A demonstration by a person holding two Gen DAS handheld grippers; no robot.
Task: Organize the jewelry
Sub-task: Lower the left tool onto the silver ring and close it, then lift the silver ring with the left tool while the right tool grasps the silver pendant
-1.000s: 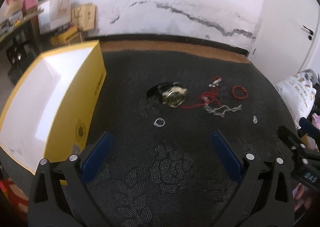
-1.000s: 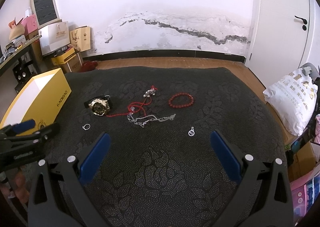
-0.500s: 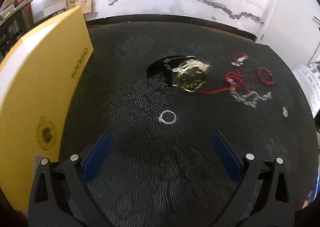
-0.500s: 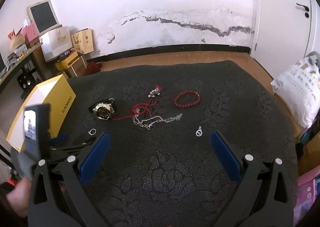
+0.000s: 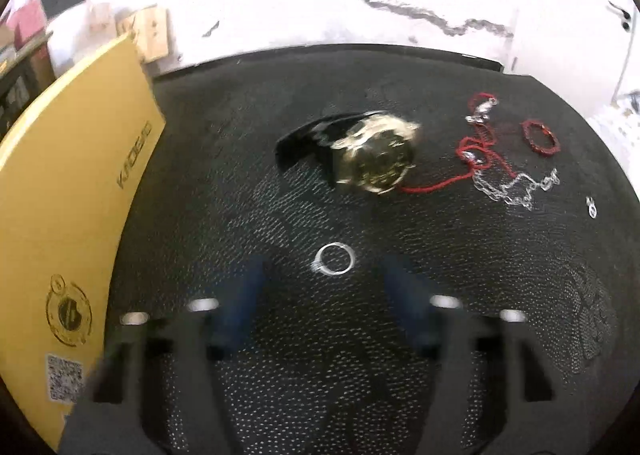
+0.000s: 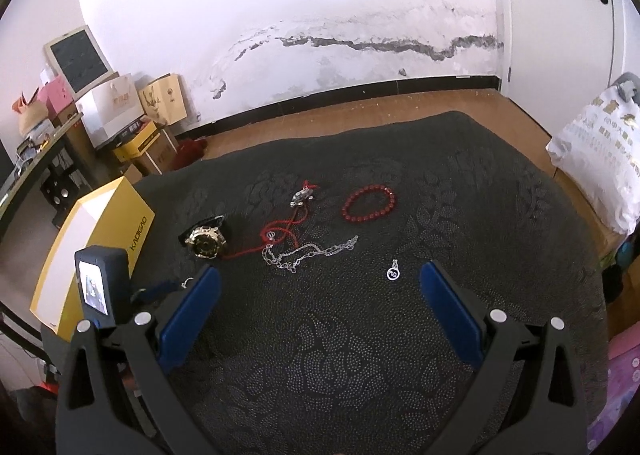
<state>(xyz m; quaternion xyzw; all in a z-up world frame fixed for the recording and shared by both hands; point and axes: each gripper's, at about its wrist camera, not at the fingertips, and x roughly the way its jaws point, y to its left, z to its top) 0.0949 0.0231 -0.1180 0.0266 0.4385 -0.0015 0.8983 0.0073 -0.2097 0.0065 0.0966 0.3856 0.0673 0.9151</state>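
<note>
Jewelry lies on a dark patterned cloth point(image 5: 280, 195). A silver ring point(image 5: 335, 259) lies just ahead of my left gripper point(image 5: 326, 275), whose blurred blue fingers stand apart on either side of it, low over the cloth. Beyond it lie a gold watch point(image 5: 374, 157) with a black strap, a red cord necklace point(image 5: 478, 143), a silver chain point(image 5: 514, 187), a red bead bracelet point(image 5: 540, 137) and a small pendant point(image 5: 591, 207). My right gripper point(image 6: 320, 279) is open and empty, held back above the cloth; the watch point(image 6: 206, 241), chain point(image 6: 304, 253), bracelet point(image 6: 368, 203) and pendant point(image 6: 393, 270) show ahead of it.
A yellow box point(image 5: 68, 195) with a white lid stands at the cloth's left edge, also in the right wrist view point(image 6: 100, 231). Boxes and bags point(image 6: 120, 111) crowd the back left wall. A white printed bag point(image 6: 600, 151) lies at the right.
My left gripper has dropped closer to the silver ring and its fingers have narrowed around it. My right gripper has risen a little; the jewelry has not moved.
</note>
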